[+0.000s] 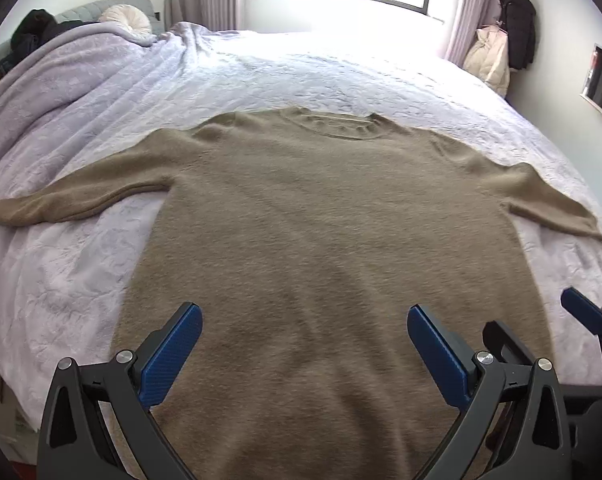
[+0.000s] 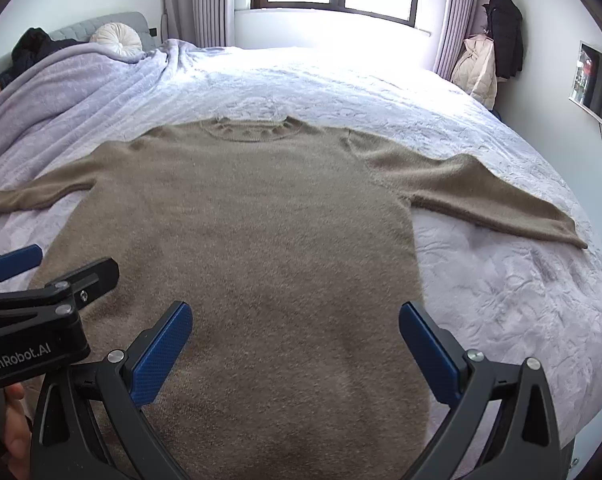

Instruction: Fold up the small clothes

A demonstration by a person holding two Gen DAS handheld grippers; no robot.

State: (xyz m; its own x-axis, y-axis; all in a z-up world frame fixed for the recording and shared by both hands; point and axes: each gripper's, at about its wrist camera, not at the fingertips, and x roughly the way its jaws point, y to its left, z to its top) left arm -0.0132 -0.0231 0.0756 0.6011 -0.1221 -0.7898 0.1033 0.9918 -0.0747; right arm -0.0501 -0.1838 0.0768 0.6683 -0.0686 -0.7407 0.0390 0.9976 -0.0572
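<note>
the brown sweater (image 1: 301, 216) lies spread flat on the bed (image 1: 81, 272), sleeves out, nothing folded yet. both the left tool (image 1: 305, 344) and right tool (image 2: 295, 344) hover released above its hem. next, i'd guess, a sleeve gets pinched and drawn inward.

Brown sweater (image 1: 301, 220) spread flat on lavender bedspread (image 1: 261, 76), collar toward twelve o'clock, sleeves out toward nine and three. Left gripper (image 1: 305, 320) agape above hem at six; right gripper (image 1: 537, 320) at four.
</note>
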